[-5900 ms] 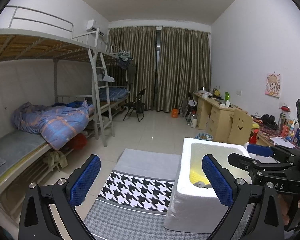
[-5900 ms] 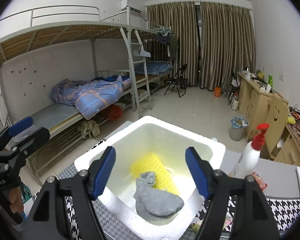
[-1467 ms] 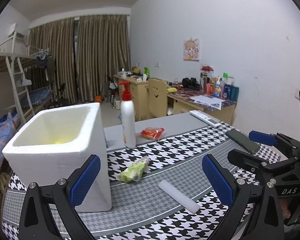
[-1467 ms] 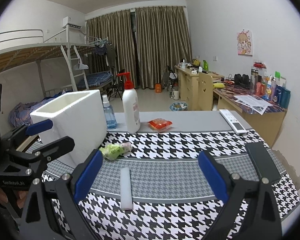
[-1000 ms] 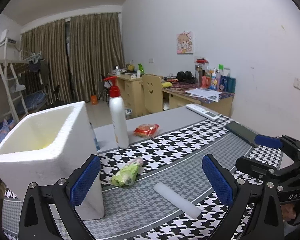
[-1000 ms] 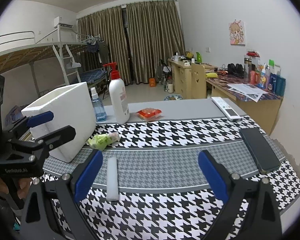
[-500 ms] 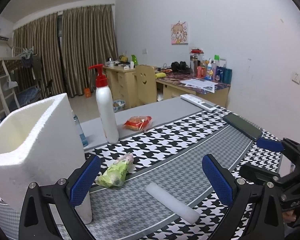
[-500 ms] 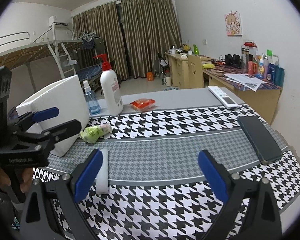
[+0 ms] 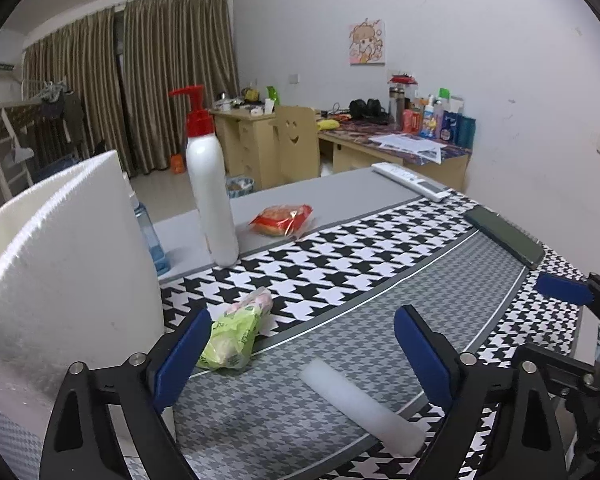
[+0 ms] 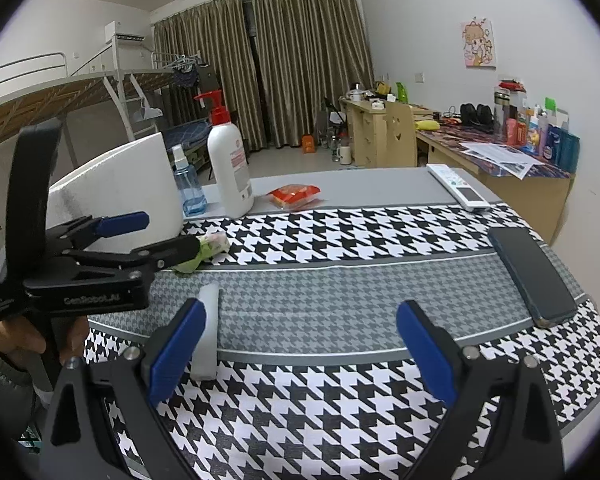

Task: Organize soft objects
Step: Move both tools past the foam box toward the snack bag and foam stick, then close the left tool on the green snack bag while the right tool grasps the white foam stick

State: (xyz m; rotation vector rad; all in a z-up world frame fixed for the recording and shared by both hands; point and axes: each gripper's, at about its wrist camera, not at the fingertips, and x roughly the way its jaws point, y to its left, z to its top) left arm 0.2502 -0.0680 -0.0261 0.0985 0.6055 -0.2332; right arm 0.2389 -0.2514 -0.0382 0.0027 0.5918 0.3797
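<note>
Both grippers have dropped lower and closer to the table since half a second ago — the foam box now fills more of the left view.

Left gripper (image 9: 302, 354): jaws spread wide, nothing held. Its left pad (image 9: 182, 356) sits just beside the green packet (image 9: 236, 332), which lies at about 10 o'clock from the gap, not clamped. White foam cylinder (image 9: 360, 406) lies on the grey band of the tablecloth (image 9: 380, 264) at 6 o'clock, between the fingers but apart from both pads.

Right gripper (image 10: 298, 352): jaws also wide apart, empty. Its left pad (image 10: 172, 354) overlaps the cylinder's near end in view — contact unclear. Cylinder runs toward 12 o'clock from that pad.

White foam box (image 9: 56, 280) stands at 9 o'clock in the left view, close to the green packet; contents not visible from here.

Further out at 12 o'clock: pump bottle (image 9: 212, 188) upright, blue spray bottle (image 10: 188, 188) just beside it against the box, red snack pack (image 9: 282, 219) at 1 o'clock. Phone (image 10: 534, 276) lies at 2 o'clock in the right view, remote (image 10: 458, 188) beyond it.
</note>
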